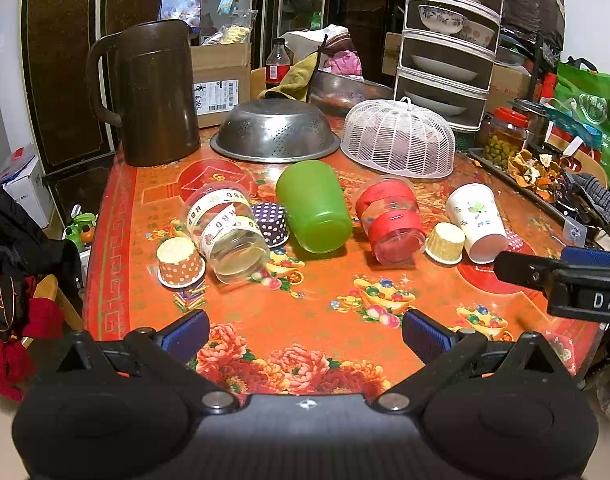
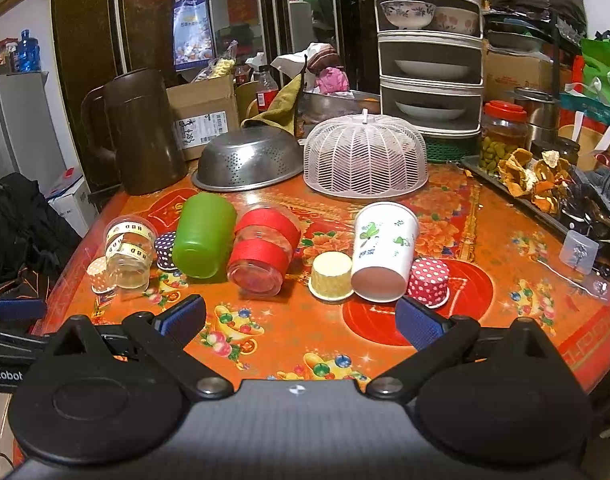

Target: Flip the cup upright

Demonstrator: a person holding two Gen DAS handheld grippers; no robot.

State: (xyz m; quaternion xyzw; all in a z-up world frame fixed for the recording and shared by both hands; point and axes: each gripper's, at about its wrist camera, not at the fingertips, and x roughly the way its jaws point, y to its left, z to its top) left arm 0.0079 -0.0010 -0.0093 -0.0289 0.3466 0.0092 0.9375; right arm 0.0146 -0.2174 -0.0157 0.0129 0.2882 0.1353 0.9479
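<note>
Several cups lie on their sides on the red patterned table (image 1: 329, 292): a clear cup with HBD ribbon (image 1: 229, 236), a green cup (image 1: 313, 206), a clear cup with red bands (image 1: 391, 222) and a white paper cup (image 1: 477, 222). Small paper baking cups stand upside down among them, one orange dotted (image 1: 180, 262), one yellow (image 1: 445, 244). My left gripper (image 1: 305, 330) is open and empty, near the table's front edge. My right gripper (image 2: 301, 318) is open and empty, just in front of the white paper cup (image 2: 385, 250). The green cup (image 2: 203, 236) and red-banded cup (image 2: 263, 250) lie to its left.
Behind the cups stand a brown pitcher (image 1: 153, 92), an upturned steel colander (image 1: 275, 130) and a white mesh food cover (image 1: 399, 138). A tiered dish rack (image 1: 449, 40), a pickle jar (image 1: 505, 136) and a tray of dried peels (image 1: 537, 172) crowd the right side.
</note>
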